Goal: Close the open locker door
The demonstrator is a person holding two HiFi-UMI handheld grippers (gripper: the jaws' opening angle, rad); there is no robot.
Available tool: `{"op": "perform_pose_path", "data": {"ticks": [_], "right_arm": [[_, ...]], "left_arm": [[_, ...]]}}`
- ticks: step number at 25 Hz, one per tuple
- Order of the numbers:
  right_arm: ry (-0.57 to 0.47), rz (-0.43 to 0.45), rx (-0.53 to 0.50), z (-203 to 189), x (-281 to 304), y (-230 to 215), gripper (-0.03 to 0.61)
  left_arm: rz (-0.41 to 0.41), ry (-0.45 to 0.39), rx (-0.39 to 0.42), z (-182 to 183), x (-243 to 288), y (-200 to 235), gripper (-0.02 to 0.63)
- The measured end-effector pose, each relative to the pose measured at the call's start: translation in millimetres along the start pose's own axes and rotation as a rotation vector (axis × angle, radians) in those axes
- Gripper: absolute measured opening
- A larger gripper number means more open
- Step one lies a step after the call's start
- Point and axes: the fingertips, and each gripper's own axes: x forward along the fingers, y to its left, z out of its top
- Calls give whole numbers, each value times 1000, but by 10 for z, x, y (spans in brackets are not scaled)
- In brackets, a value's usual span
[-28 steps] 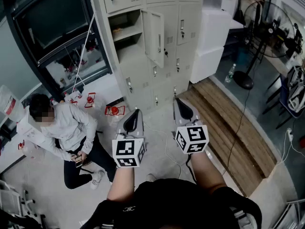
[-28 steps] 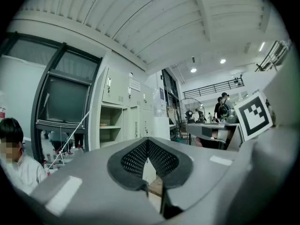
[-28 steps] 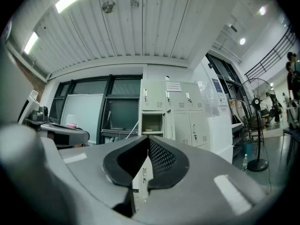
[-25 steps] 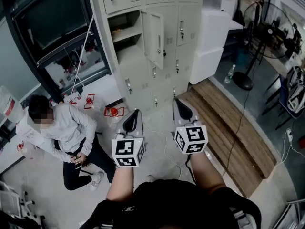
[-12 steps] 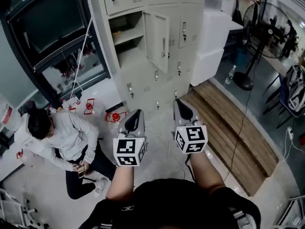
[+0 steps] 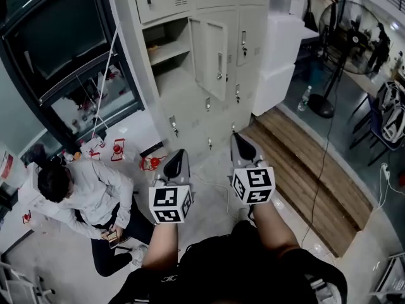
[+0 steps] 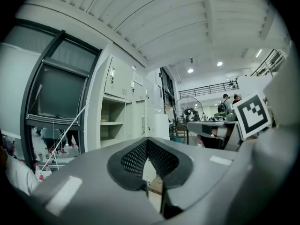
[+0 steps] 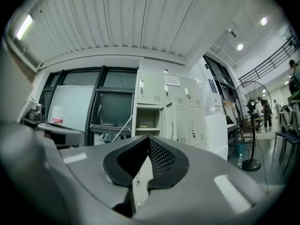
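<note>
Jaws pressed together and empty on my left gripper and right gripper, I hold both level toward the lockers; the open locker door juts out ahead, well apart, needing only a push, I judge.

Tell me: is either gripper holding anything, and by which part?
Nothing is held. The left gripper and the right gripper both have their jaws together with nothing between them, and both are apart from the open locker door.
</note>
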Motion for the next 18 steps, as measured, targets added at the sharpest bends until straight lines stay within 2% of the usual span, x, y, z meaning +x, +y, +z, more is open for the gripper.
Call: {"op": "perform_pose_path", "data": {"ticks": [9, 18], "right_arm": [[-3, 9, 5, -118, 519, -229, 11], [-16, 38, 26, -109, 1383, -834, 11]], "left_arm": [[16, -4, 6, -57, 513, 215, 0], [58, 0, 18, -2, 1471, 385, 0]]}}
